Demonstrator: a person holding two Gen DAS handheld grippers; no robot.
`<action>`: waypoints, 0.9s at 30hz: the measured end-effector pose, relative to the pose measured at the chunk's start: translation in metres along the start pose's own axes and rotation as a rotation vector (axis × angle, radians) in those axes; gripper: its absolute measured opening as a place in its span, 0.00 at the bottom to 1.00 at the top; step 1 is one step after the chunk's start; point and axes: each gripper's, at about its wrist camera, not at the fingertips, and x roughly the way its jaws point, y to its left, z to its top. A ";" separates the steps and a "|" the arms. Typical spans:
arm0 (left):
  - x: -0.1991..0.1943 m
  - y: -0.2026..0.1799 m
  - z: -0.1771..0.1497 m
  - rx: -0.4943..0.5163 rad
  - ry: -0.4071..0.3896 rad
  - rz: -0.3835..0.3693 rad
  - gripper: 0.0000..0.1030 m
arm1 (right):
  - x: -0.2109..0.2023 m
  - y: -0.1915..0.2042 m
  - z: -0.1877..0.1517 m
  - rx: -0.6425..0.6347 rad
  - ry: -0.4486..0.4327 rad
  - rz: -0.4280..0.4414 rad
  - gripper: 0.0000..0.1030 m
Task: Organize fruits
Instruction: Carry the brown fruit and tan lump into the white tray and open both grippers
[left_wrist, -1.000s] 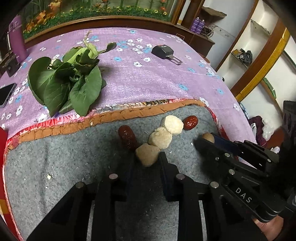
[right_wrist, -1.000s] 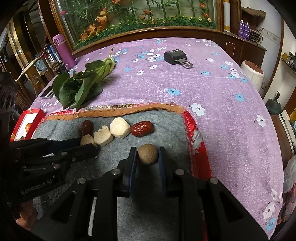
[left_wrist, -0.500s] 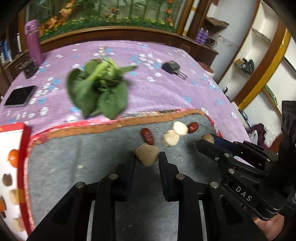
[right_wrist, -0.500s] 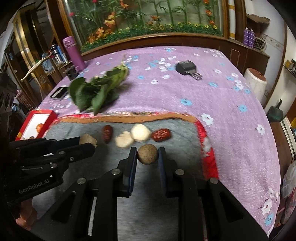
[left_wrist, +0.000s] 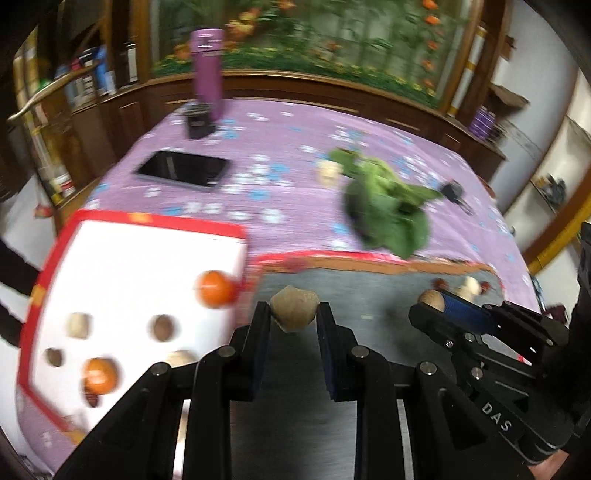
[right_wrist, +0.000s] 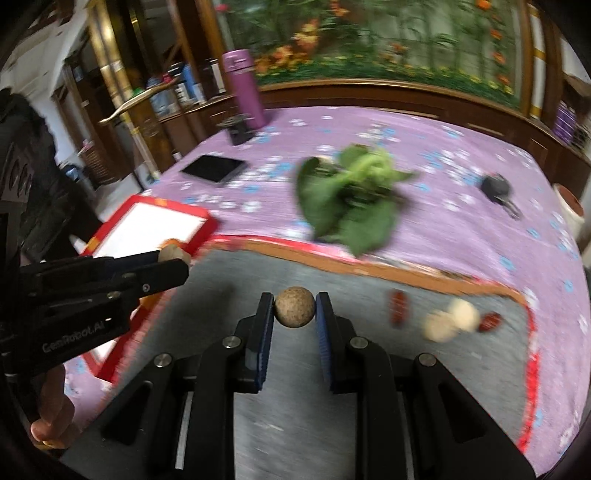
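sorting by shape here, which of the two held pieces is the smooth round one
The brown ball in the right gripper. It is evenly round, while the tan lump in the left gripper is angular, with flat faces and corners.

Left hand-held gripper (left_wrist: 293, 319) and right hand-held gripper (right_wrist: 294, 308) both clamped, pointing downward.

Table: a purple flowered cloth (right_wrist: 461, 158) is covering it.
On the cloth: a grey mat (right_wrist: 332, 280), red-rimmed tray (left_wrist: 147, 266), leafy greens (right_wrist: 351, 199), dark phone (left_wrist: 183, 170), purple bottle (left_wrist: 208, 70) and black key fob (right_wrist: 496, 188) are lying or standing.
On the mat: two red dates and two pale lumps (right_wrist: 450, 319) are resting.
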 end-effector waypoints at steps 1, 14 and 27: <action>-0.002 0.012 0.001 -0.013 -0.001 0.022 0.24 | 0.004 0.011 0.004 -0.012 0.002 0.014 0.24; -0.002 0.131 0.008 -0.112 0.006 0.191 0.24 | 0.065 0.142 0.040 -0.170 0.053 0.144 0.24; -0.005 0.187 -0.025 -0.186 0.036 0.232 0.24 | 0.094 0.203 0.031 -0.240 0.106 0.200 0.24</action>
